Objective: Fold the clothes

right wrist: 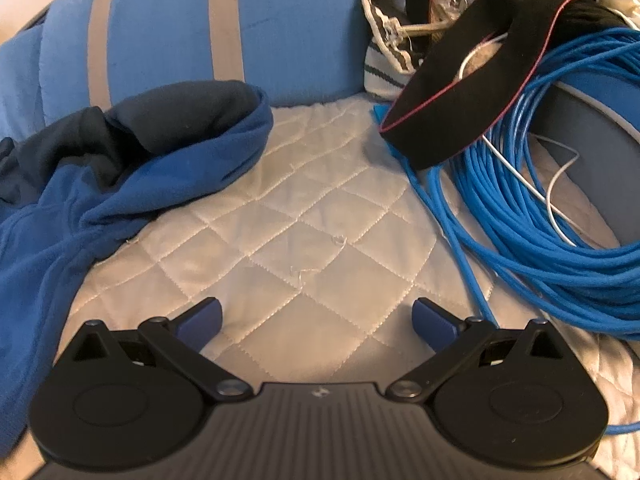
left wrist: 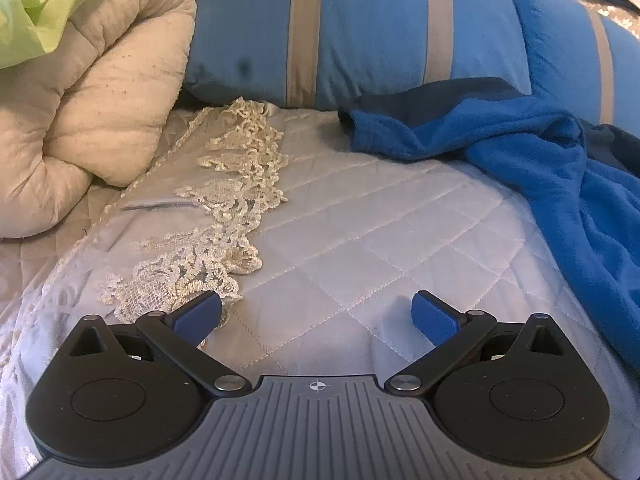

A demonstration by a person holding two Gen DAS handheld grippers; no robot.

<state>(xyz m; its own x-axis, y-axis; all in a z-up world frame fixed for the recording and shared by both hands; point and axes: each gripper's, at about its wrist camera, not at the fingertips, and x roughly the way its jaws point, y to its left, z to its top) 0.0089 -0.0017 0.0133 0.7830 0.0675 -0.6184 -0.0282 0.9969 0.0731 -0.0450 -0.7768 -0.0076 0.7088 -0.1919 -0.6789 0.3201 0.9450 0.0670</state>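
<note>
both my tongs hang released over the quilted bedspread (left wrist: pixel 360 216): left gripper (left wrist: pixel 316 316) and right gripper (right wrist: pixel 316 320) grasp nothing. the blue fleece garment (left wrist: pixel 560 168) lies crumpled against the striped pillows (left wrist: pixel 360 28), between them.

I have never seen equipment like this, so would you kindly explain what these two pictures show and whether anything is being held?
No robot is here: a person holds a pair of hand-held tongs in each hand, and a wide-angle camera on each looks forward along its two blue-tipped fingers. One picture comes from the left tongs, the other from the right tongs. Both stand open and hold nothing. Below them lies a quilted bedspread with a crumpled blue garment waiting to be folded. Blue striped pillows sit behind it, with a lace trim and a cream comforter on the left. A coil of blue cable lies on the right.
</note>
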